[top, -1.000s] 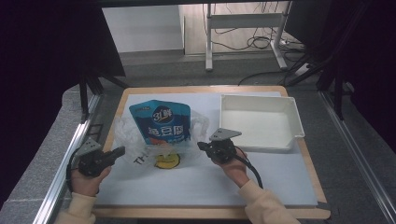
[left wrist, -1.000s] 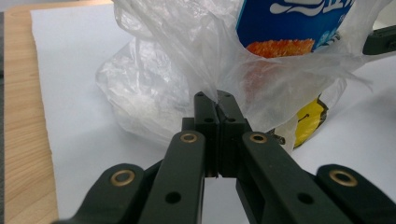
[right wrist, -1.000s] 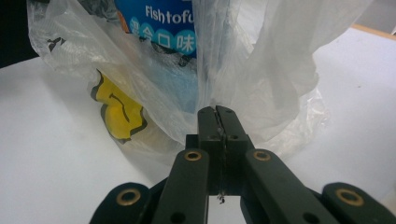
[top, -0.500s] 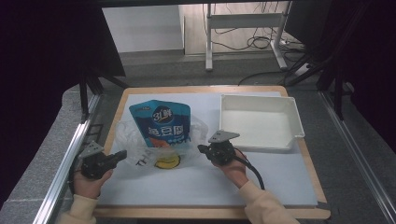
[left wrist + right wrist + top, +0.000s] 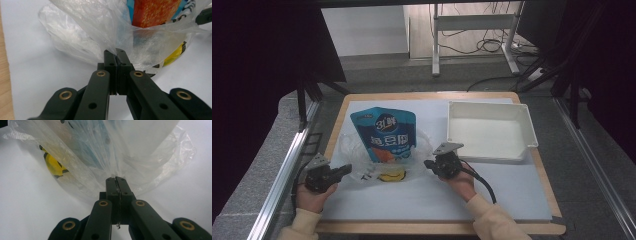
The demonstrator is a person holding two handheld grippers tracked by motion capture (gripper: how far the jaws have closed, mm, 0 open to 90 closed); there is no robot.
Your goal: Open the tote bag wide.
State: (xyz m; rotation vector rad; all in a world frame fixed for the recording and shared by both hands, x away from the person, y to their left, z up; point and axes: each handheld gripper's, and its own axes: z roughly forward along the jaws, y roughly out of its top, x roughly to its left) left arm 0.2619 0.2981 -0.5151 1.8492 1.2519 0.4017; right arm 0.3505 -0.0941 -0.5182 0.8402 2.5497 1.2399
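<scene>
The pouch (image 5: pixel 384 134) stands in the plastic bag (image 5: pixel 362 155), left of the tray (image 5: pixel 490 131).

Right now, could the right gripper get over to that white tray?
Probably not while it grips: the right gripper is shut on the plastic bag. Once released, bare table leads to the white tray nearby.

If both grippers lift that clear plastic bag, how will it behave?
The clear plastic bag looks thin and crumpled, so it will likely sag and stretch between the left gripper and right gripper. The blue snack pouch standing in it may tip or slide as the film shifts.
</scene>
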